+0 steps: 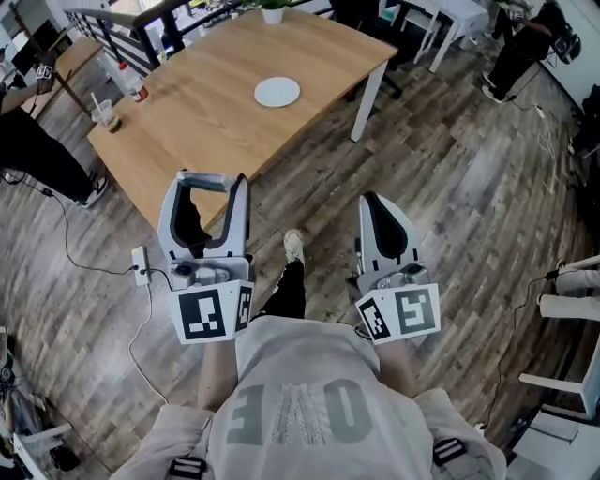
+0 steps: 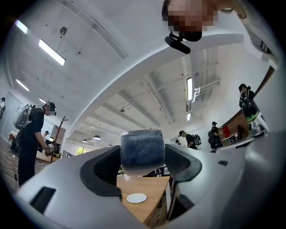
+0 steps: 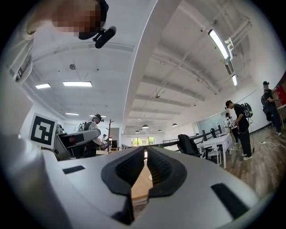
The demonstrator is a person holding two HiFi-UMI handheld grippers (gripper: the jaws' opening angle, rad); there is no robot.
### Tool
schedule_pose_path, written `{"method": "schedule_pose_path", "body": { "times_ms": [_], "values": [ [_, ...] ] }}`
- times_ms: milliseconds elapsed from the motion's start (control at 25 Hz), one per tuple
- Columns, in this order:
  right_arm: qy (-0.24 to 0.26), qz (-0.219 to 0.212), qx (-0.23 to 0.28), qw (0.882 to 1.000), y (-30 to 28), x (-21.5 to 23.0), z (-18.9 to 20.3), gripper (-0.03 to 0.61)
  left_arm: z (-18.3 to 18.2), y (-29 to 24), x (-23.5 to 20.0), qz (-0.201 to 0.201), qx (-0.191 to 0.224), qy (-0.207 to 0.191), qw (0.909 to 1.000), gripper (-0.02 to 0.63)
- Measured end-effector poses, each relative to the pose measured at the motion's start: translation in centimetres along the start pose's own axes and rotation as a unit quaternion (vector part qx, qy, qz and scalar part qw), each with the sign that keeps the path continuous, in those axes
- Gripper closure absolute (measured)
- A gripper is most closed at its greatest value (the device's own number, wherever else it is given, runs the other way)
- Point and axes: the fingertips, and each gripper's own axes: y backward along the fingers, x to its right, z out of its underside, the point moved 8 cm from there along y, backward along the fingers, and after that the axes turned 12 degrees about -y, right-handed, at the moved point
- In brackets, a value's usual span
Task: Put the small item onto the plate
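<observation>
Left tool (image 1: 212, 192): clamped on dark fuzzy item (image 2: 143, 150) (cylindrical). Right tool (image 1: 378, 202): jaws together, empty. Plate (image 1: 277, 91): on counter (image 1: 206, 112), toward right corner.

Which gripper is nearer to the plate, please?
Left. The left gripper, shut on the small item, is at the near edge of the table, short of the plate; the right gripper, shut, hangs over the floor, further right.

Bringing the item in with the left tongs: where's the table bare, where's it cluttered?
The plate is empty, with bare wood all round it; the widest open stretch of table runs from the plate to the near edge. Clutter sits at the left end, cup and bottle, plus a plant pot at the far edge.
</observation>
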Motion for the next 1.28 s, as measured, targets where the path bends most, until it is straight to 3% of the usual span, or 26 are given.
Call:
{"method": "schedule_pose_path", "body": {
  "times_ms": [360, 640, 960, 1280],
  "values": [
    [0.02, -0.002, -0.008, 1.0, -17.4, 7.3, -1.7, 0.56, 5.5, -18.4, -2.0, 0.013, 0.014, 0.018, 0.9997, 0.304],
    [0.037, -0.04, -0.021, 0.998, -30.9, 10.4, -2.8, 0.56, 9.8, -29.6, -5.2, 0.006, 0.012, 0.026, 0.9996, 0.304],
    [0.017, -0.077, -0.071, 0.994, -39.1, 12.4, -1.1, 0.56, 12.6, -36.1, -7.1, -0.011, -0.008, 0.031, 0.9994, 0.304],
    [0.025, -0.118, -0.08, 0.989, -43.2, 15.7, -1.1, 0.56, 13.8, -40.5, -5.0, -0.026, -0.031, 0.008, 0.9991, 0.304]
  ]
}}
